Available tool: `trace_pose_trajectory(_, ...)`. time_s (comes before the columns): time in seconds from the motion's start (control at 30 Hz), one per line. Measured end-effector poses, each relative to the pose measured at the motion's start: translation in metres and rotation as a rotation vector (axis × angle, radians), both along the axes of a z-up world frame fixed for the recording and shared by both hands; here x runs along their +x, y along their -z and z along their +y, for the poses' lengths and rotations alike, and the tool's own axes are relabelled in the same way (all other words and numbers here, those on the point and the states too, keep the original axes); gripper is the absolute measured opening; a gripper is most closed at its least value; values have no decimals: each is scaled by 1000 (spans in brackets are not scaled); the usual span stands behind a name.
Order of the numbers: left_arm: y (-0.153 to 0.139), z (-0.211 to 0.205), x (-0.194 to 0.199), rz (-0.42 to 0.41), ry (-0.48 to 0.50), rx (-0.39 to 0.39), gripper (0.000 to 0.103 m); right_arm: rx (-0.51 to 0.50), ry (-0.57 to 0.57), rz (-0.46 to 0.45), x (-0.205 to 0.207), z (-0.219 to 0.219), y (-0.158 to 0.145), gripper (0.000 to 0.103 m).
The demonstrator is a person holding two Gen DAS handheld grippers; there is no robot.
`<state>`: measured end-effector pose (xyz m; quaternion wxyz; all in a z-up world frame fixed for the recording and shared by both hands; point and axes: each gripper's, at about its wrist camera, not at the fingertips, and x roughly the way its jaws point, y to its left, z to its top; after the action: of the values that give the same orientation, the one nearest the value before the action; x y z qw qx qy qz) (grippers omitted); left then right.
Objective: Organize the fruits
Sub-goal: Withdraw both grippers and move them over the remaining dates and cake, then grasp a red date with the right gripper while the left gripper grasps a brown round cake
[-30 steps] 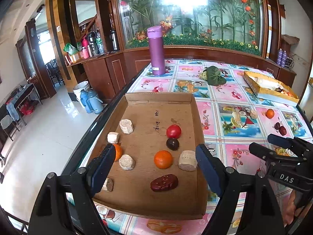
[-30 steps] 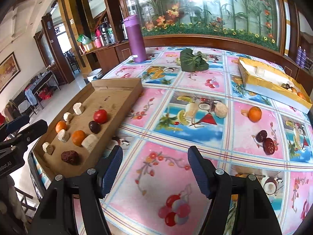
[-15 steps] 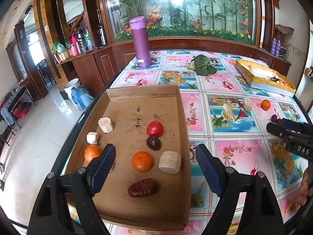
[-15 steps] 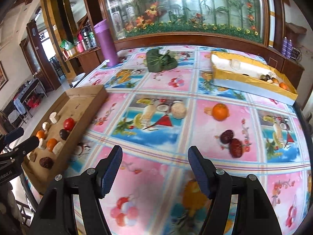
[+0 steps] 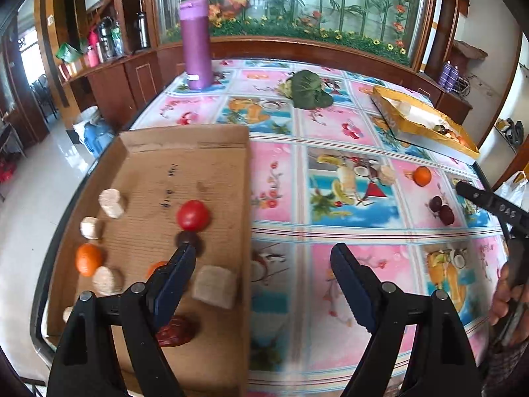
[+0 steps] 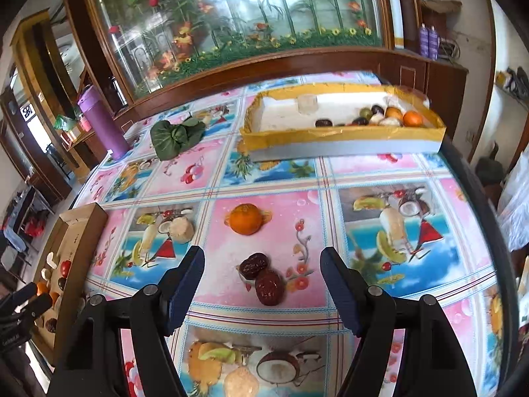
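Fruit in the cardboard tray (image 5: 215, 145) is partly hidden: the left gripper (image 5: 261, 281), jaws apart and empty, covers an orange and a date there. Right gripper (image 6: 261, 284), released, its jaws just opening, tilts down over two dates (image 6: 261, 278) on the tablecloth (image 6: 380, 172), an orange (image 6: 244, 218) beyond.

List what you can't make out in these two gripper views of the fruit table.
- Left wrist view: an orange fruit in the brown cardboard tray, mostly hidden by the left gripper.
- Same view: contents of the yellow-rimmed white foam box, too small and side-on.
- Right wrist view: the tray's items, tiny at the left edge, behind the left gripper's tips.
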<state>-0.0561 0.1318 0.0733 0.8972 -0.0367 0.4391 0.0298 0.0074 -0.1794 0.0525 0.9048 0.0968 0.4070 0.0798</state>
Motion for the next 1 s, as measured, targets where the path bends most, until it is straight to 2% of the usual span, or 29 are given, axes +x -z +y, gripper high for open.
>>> trace_pose_trajectory(0.17, 1, -26, 19, 7, 38, -24, 83, 25, -1, 58, 13, 3, 24, 76)
trace_pose_trajectory(0.33, 7, -54, 56, 18, 59, -72, 83, 28, -20, 70, 7, 1, 39, 76)
trace_pose_trajectory(0.57, 35, -107, 114, 19, 174, -48, 83, -85, -60, 54, 1, 9, 42, 76)
trace_pose_trajectory(0.73, 51, -132, 137, 24, 218, -28, 83, -117, -51, 54, 1, 10, 42, 64)
trace_pose_trajectory(0.77, 53, -135, 139, 21, 226, -21, 83, -124, -47, 54, 1, 10, 42, 58)
trace_pose_trajectory(0.9, 64, -146, 145, 31, 255, 0, 83, -146, -44, 54, 1, 12, 42, 55)
trace_pose_trajectory(0.97, 66, -148, 143, 20, 262, 11, 80, -160, -43, 54, 1, 14, 42, 53)
trace_pose_trajectory(1.0, 66, -150, 142, 8, 261, 32, 69, -169, -41, 54, 1, 14, 42, 49)
